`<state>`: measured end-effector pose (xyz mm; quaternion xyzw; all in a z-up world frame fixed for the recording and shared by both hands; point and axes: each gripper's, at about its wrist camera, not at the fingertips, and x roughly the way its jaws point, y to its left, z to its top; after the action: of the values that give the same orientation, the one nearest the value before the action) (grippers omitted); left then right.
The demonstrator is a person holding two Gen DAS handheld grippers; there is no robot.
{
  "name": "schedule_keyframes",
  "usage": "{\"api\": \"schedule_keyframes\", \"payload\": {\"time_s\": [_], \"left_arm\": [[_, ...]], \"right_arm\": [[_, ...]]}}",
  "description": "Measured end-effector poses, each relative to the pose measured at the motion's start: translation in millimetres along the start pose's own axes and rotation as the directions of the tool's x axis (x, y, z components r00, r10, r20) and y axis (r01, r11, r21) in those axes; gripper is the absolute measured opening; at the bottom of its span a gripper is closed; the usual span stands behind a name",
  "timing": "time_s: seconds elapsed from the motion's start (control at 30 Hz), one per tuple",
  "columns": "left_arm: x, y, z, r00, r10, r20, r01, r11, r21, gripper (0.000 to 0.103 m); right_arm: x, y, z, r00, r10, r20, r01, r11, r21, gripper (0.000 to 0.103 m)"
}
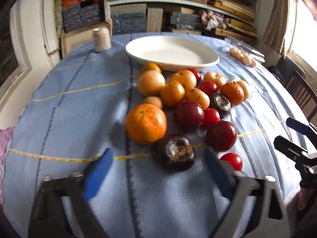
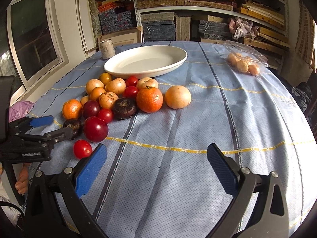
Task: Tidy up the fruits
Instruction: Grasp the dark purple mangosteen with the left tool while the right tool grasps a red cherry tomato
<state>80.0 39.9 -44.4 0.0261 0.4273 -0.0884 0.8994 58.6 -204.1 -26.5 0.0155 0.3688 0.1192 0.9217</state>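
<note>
left gripper [image 1: 158, 158] jaws spread wide, holding nothing, low over the blue tablecloth [image 1: 69, 109], dark mangosteen [image 1: 179, 151] sitting between its fingers. right gripper [image 2: 156, 154] also wide open and empty, over bare cloth. i see the white oval dish [image 2: 145, 62] at the far side with no fruit in it. fruit pile just in front of it: big orange [image 1: 146, 124], red plums [image 1: 221, 135], cherry tomato [image 1: 232, 160] by the left gripper's right finger. clear clamshell [image 2: 245, 59] of small fruit sits well apart, far right.
</note>
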Motion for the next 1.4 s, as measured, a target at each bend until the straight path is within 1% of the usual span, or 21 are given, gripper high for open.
{"api": "schedule_keyframes", "payload": {"time_s": [0.03,0.07,0.1,0.23,0.27,0.3,0.43,0.5,0.57,0.67,0.7,0.77,0.8,0.83,0.9,0.97,1.03,1.07,1.13,1.3,1.4], "left_arm": [[4.3,1.7,1.4,1.0,-0.019,-0.016,0.019,1.0,-0.005,0.072],[8.4,2.7,2.3,0.999,-0.044,-0.031,0.044,0.999,-0.013,0.066],[8.9,0.9,3.1,0.999,-0.039,-0.026,0.039,0.999,0.001,0.061],[10.6,-7.2,2.6,0.999,-0.019,-0.026,0.02,0.999,0.043,0.061],[10.3,-7.6,2.6,0.999,-0.022,-0.023,0.023,0.999,0.044,0.054],[9.8,-7.2,3.0,0.999,-0.035,-0.02,0.035,0.999,0.041,0.049],[9.2,-2.3,3.0,0.997,-0.07,-0.011,0.071,0.997,0.019,0.049],[6.4,-1.2,3.2,0.997,-0.072,-0.001,0.072,0.997,0.018,0.049],[-1.0,5.8,4.7,0.998,-0.063,0.026,0.063,0.998,0.004,0.049],[-12.6,18.3,5.9,0.998,0.001,0.068,-0.001,1.0,0.005,0.049],[-14.5,20.8,5.9,0.997,0.008,0.074,-0.008,1.0,0.003,0.049],[-16.8,28.2,5.5,0.997,-0.002,0.081,0.004,1.0,-0.018,0.049],[-16.9,31.1,4.8,0.996,-0.009,0.084,0.012,1.0,-0.029,0.049],[-16.8,33.6,3.9,0.996,-0.017,0.088,0.02,0.999,-0.038,0.049],[-16.0,36.8,2.7,0.995,-0.036,0.092,0.041,0.998,-0.053,0.049],[-14.9,38.6,0.6,0.994,-0.063,0.091,0.069,0.996,-0.061,0.049],[-13.4,38.5,-1.4,0.993,-0.081,0.091,0.087,0.994,-0.059,0.049],[-12.5,38.5,-2.0,0.992,-0.09,0.09,0.096,0.994,-0.059,0.049],[-11.8,38.9,-2.9,0.99,-0.109,0.088,0.115,0.992,-0.061,0.049],[-13.3,38.6,-3.2,0.988,-0.119,0.095,0.125,0.99,-0.06,0.049],[-13.5,38.6,-3.0,0.988,-0.122,0.094,0.128,0.99,-0.061,0.049]], "right_arm": [[0.7,-1.8,0.1,1.0,0.003,-0.002,-0.003,1.0,0.009,0.099],[1.3,-3.8,0.5,1.0,0.005,-0.004,-0.005,1.0,0.016,0.099],[1.8,-5.2,0.8,1.0,0.008,-0.005,-0.008,1.0,0.022,0.099],[3.7,-9.9,1.8,1.0,0.023,-0.011,-0.023,0.999,0.041,0.099],[4.2,-10.3,2.4,1.0,0.023,-0.012,-0.023,0.999,0.042,0.099],[4.8,-10.6,2.4,1.0,0.023,-0.012,-0.022,0.999,0.041,0.099],[5.5,-9.8,2.3,1.0,0.021,-0.008,-0.021,0.999,0.032,0.099],[5.4,-9.1,2.2,1.0,0.027,-0.002,-0.027,0.999,0.028,0.099],[5.8,-4.0,1.8,0.999,0.047,-0.005,-0.047,0.999,0.01,0.099],[5.5,16.5,1.0,0.997,0.071,-0.02,-0.072,0.995,-0.073,0.099],[5.4,24.5,0.6,0.997,0.079,-0.022,-0.081,0.991,-0.104,0.099],[6.9,44.0,-0.1,0.996,0.088,-0.029,-0.091,0.982,-0.168,0.098],[8.0,52.0,-0.2,0.995,0.09,-0.031,-0.094,0.977,-0.19,0.093],[11.0,61.8,0.1,0.994,0.1,-0.044,-0.107,0.97,-0.216,0.079],[20.1,74.8,0.7,0.988,0.124,-0.095,-0.144,0.961,-0.237,0.062],[27.6,82.7,0.9,0.982,0.137,-0.132,-0.165,0.958,-0.236,0.062],[29.3,89.0,0.0,0.981,0.135,-0.136,-0.166,0.955,-0.246,0.06],[30.6,91.8,0.1,0.98,0.137,-0.142,-0.169,0.953,-0.25,0.057],[35.4,96.7,-0.3,0.974,0.144,-0.173,-0.185,0.949,-0.255,0.041],[42.7,103.3,-2.9,0.969,0.148,-0.196,-0.197,0.946,-0.256,0.031],[44.0,104.1,-3.1,0.97,0.148,-0.191,-0.196,0.945,-0.264,0.03]]}}
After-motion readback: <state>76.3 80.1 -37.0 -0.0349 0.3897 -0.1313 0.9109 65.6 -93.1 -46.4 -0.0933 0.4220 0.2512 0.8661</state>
